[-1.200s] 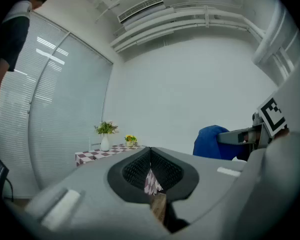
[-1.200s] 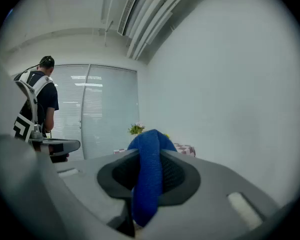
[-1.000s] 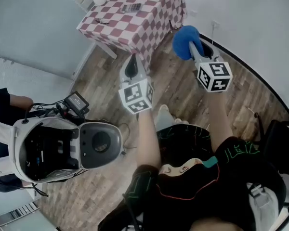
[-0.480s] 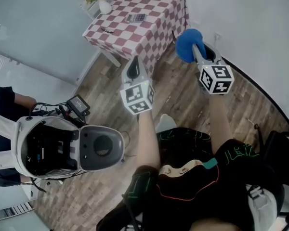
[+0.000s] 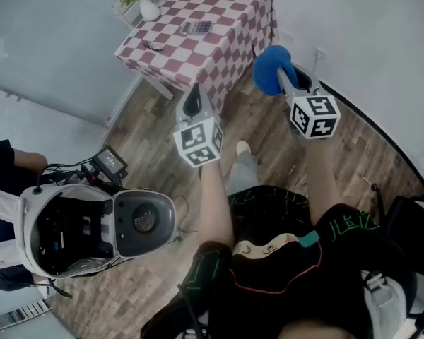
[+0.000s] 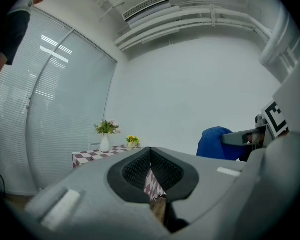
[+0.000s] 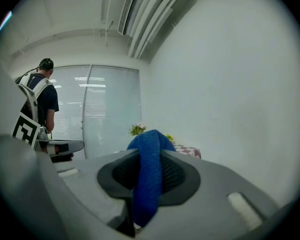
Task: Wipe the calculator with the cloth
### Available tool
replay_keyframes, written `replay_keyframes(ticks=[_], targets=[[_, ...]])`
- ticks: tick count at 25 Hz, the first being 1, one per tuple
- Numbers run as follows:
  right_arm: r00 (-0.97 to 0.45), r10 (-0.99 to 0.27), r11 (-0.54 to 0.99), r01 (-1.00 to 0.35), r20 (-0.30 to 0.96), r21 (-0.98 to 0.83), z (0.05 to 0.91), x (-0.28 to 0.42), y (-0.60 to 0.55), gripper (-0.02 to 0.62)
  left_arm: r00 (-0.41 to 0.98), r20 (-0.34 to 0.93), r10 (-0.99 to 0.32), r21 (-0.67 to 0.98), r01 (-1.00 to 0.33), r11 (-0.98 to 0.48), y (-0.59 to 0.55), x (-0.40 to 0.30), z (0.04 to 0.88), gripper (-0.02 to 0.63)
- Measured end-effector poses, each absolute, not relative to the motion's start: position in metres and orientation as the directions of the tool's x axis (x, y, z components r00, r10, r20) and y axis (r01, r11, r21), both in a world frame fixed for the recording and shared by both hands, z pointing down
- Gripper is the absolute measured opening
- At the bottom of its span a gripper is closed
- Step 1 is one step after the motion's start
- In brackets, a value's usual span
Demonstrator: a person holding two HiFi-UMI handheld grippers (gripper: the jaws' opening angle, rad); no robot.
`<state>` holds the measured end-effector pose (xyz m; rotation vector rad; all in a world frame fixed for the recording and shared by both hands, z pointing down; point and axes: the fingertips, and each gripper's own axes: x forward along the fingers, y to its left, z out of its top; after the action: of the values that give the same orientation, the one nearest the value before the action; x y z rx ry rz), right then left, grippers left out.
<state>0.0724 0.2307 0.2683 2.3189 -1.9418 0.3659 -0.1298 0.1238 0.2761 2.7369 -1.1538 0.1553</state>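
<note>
In the head view we are standing well back from the checked table. The calculator is lying on the tabletop towards its far side, well apart from both grippers. The right gripper is carrying the blue cloth bunched at its tip, and the left gripper is pointing towards the table with nothing in it. We are judging this step to be the approach. To do it well, we should be closing on the table before lowering anything. Then we should be laying the cloth flat across the keys and readying the left gripper to steady the calculator's edge so it is not sliding. A small dark thing nearer us on the table is too small for us to be naming.

In the left gripper view its jaws are pressing together, empty, with only a sliver of checked fabric showing through the gap beneath them. We are seeing the tabletop edge-on beside a vase, so the calculator is not showing.

In the right gripper view the jaws are clamping a fold of the cloth, which is hiding most of the table and all of the calculator. We should be keeping that clamp firm, with enough cloth standing forward of the tips to wipe with.
</note>
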Motion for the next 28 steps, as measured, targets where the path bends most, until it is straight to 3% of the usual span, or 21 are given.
replay_keyframes(ticks=[12, 22, 28], targets=[[0.119, -0.937, -0.147, -0.987, 0.329, -0.062, 0.332, 0.118, 0.136, 0.083, 0.671, 0.231, -0.705, 0.184, -0.741, -0.645, 0.035, -0.087, 0.358, 0.009], [0.037, -0.931, -0.042, -0.999, 0.362, -0.007, 0.354, 0.14, 0.01, 0.083, 0.589, 0.21, -0.781, 0.273, -0.802, -0.531, -0.082, -0.081, 0.387, 0.009], [0.046, -0.926, -0.057, -0.998, 0.376, -0.02, 0.364, 0.156, -0.034, 0.083, 0.596, 0.235, -0.768, 0.269, -0.799, -0.538, -0.127, -0.063, 0.402, 0.009]])
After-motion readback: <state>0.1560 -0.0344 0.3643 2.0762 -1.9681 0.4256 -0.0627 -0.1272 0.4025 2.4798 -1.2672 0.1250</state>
